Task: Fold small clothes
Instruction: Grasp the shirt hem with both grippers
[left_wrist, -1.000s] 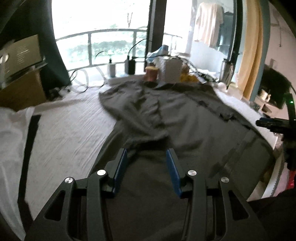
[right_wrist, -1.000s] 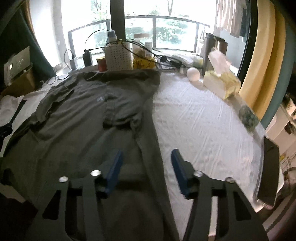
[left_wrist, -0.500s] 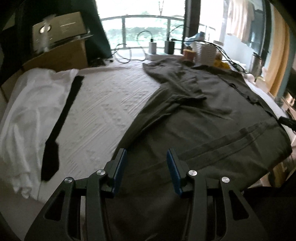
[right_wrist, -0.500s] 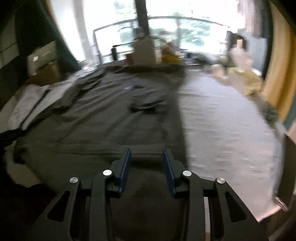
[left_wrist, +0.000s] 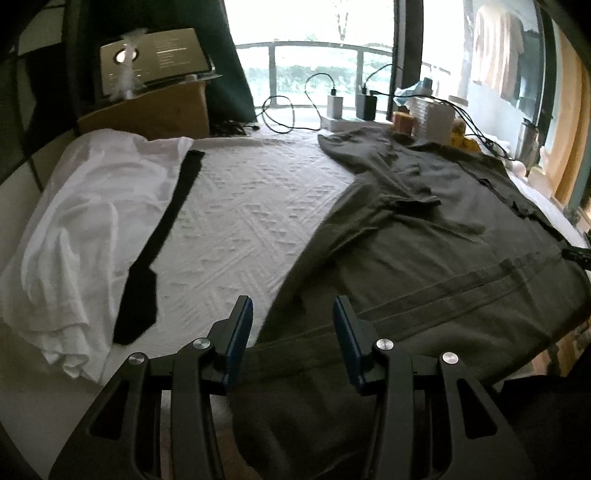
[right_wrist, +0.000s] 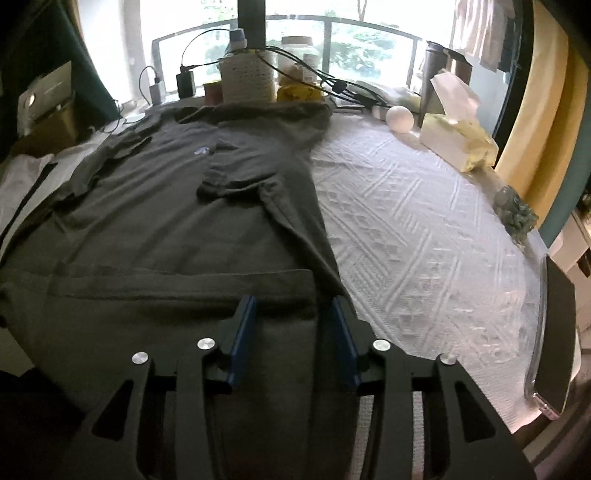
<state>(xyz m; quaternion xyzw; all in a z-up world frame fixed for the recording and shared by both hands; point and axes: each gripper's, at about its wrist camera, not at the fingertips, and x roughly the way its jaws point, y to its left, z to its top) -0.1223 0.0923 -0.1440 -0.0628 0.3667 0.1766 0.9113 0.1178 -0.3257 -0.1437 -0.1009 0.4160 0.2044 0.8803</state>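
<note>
Shirt (right_wrist: 155, 229): matt olive-grey knit cloth, soft, creased. Bed cover (right_wrist: 417, 236): white quilted cloth with raised diamond texture. White garment (left_wrist: 74, 229): thin, crumpled cloth. Left gripper (left_wrist: 293, 325): matt black plastic body, smooth blue pads (left_wrist: 240, 328), bright metal screws. Box (left_wrist: 155, 110): plain brown cardboard.

My left claw (left_wrist: 292, 321) and right claw (right_wrist: 293, 319) are black with blue pads. The shirt (right_wrist: 177, 229) spread before me is dark olive-grey, with a small pale mark (right_wrist: 202, 150) on its chest. The bed cover (left_wrist: 240, 218) is white, quilted in raised zigzags. At the left lies a white garment (left_wrist: 85, 221) with a black strip (left_wrist: 162, 236) across it. Far right, the tissue box (right_wrist: 456, 142) is pale yellow and white.
</note>
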